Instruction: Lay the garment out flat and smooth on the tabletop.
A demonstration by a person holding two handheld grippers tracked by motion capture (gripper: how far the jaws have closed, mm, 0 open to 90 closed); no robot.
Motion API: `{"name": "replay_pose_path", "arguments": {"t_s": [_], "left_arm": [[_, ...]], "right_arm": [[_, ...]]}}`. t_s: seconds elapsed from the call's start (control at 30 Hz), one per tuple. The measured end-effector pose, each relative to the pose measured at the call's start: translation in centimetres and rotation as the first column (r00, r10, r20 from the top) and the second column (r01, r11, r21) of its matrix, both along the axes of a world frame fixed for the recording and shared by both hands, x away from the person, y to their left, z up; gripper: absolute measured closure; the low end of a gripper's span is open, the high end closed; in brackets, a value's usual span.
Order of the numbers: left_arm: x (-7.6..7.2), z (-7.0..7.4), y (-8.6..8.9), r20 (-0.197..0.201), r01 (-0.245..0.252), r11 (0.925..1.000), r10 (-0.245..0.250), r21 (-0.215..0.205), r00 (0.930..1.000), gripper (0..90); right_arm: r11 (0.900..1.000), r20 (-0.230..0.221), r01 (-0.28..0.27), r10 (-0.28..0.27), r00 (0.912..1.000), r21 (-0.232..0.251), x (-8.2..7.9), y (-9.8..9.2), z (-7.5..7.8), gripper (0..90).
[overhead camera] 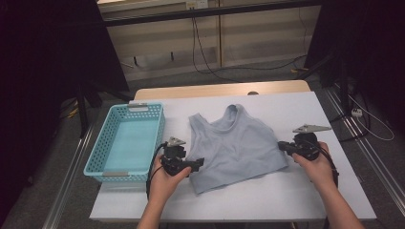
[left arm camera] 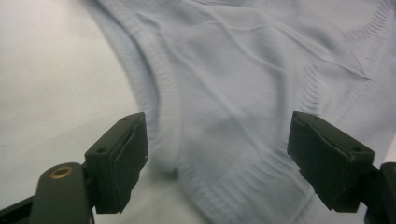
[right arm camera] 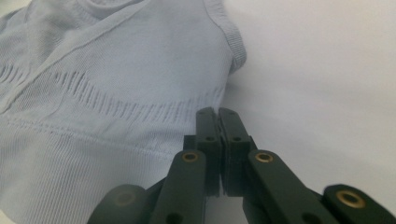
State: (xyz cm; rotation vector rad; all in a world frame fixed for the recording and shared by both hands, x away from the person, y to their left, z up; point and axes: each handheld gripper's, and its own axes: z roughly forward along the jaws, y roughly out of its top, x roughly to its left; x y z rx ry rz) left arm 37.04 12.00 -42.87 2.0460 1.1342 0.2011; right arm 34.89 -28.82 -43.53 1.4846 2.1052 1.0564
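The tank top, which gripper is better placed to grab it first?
Left, probably. The left gripper is open with the tank top hem lying between its jaws. The right gripper sits shut at the garment's edge and would need to open first.

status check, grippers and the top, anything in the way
Left gripper open over the top's hem. Right gripper shut, empty, at the top's right edge. Basket sits left, nothing blocking.

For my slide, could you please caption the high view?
Two handheld grippers flank a light blue top beside a basket.
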Motion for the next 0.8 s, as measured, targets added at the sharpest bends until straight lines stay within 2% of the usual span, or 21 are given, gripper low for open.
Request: {"name": "replay_pose_path", "arguments": {"t_s": [0.07, 0.13, 0.3, 0.37, 0.43, 0.47, 0.5, 0.6, 0.67, 0.8], "left_arm": [[0.1, 0.0, -0.3, 0.003, 0.005, 1.0, -0.005, 0.004, 1.0, 20.6], [0.2, -0.1, -0.6, -0.001, 0.019, 0.9996, -0.019, 0.022, 0.9998, 20.3], [0.6, -0.4, -1.3, -0.039, 0.013, 0.9996, -0.012, 0.026, 0.9992, 20.4], [0.8, -0.5, -1.7, -0.042, 0.006, 0.9996, -0.005, 0.029, 0.9991, 21.3], [0.9, -0.6, -2.1, -0.038, 0.019, 0.9989, -0.017, 0.043, 0.9991, 24.6], [1.0, -0.7, -2.3, -0.05, 0.02, 0.9991, -0.019, 0.036, 0.9986, 27.0], [1.0, -0.7, -2.5, -0.05, 0.023, 0.9988, -0.021, 0.042, 0.9985, 30.6], [1.3, -1.0, -2.9, -0.034, 0.023, 0.9969, -0.021, 0.075, 0.9992, 32.0], [1.5, -1.1, -2.9, -0.039, 0.014, 0.9978, -0.011, 0.065, 0.9992, 32.9], [2.0, -1.3, -3.1, -0.066, 0.005, 0.9989, -0.002, 0.048, 0.9978, 39.5]], "right_arm": [[1.0, 0.001, 0.001, -0.001, 1.0, 0.011, -0.8, -0.6, 0.1, 89.4], [1.0, 0.003, 0.005, -0.005, 1.0, -0.009, -1.7, -1.2, 0.2, 89.4], [0.999, -0.014, 0.028, -0.029, 0.9995, -0.042, -3.4, -2.7, -0.1, 89.4], [0.999, -0.018, 0.044, -0.044, 0.9989, -0.021, -3.8, -3.2, -0.2, 89.4], [0.999, -0.016, 0.052, -0.053, 0.9985, -0.009, -4.3, -3.4, -0.2, 89.4], [0.999, -0.016, 0.054, -0.054, 0.9984, -0.006, -4.6, -3.5, -0.2, 89.4], [0.998, -0.017, 0.056, -0.056, 0.9983, -0.004, -4.8, -3.6, -0.1, 89.4], [0.998, -0.02, 0.056, -0.056, 0.9982, 0.004, -5.4, -3.8, 0.0, 89.4], [0.999, -0.024, 0.053, -0.053, 0.9983, -0.009, -5.8, -3.8, 0.1, 89.4], [0.999, -0.029, 0.052, -0.052, 0.9982, -0.002, -6.4, -4.0, 0.0, 89.4]]}}
